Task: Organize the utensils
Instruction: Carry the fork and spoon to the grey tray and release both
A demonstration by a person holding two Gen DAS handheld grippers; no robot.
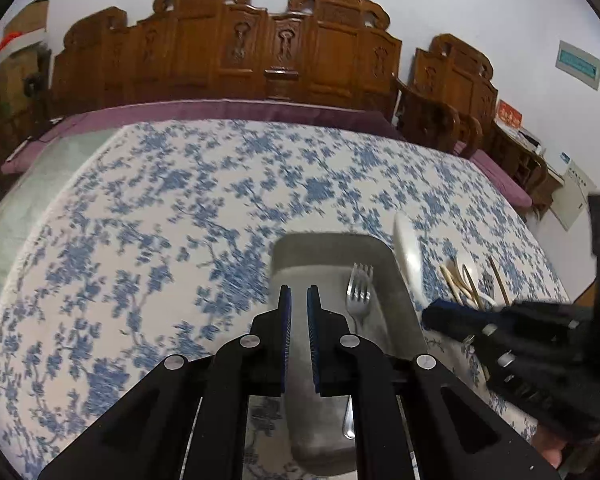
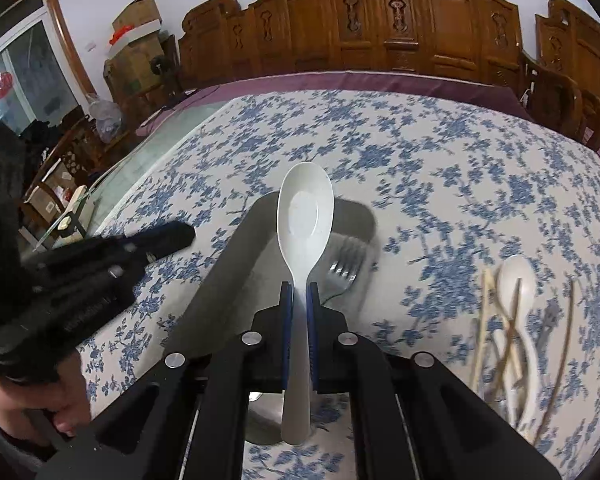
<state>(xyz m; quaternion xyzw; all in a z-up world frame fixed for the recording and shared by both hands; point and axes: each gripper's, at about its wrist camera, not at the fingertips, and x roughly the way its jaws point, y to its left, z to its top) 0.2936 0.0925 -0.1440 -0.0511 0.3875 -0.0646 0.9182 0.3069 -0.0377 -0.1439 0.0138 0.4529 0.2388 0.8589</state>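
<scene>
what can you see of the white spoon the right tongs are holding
The white spoon looks like glossy plastic or ceramic, with a deep oval bowl and a short thick handle. The right tongs are shut on its handle, just behind the bowl, so the bowl points forward and faces up. It is held above the grey tray, over the metal fork lying inside. Only the blue pads touch it.

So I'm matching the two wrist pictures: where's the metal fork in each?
Left wrist: the fork lies in the grey tray, right of centre, just right of the left gripper.
Right wrist: fork centre, in the same tray, right of the held white spoon.
Shared landmark: the tray.
</scene>
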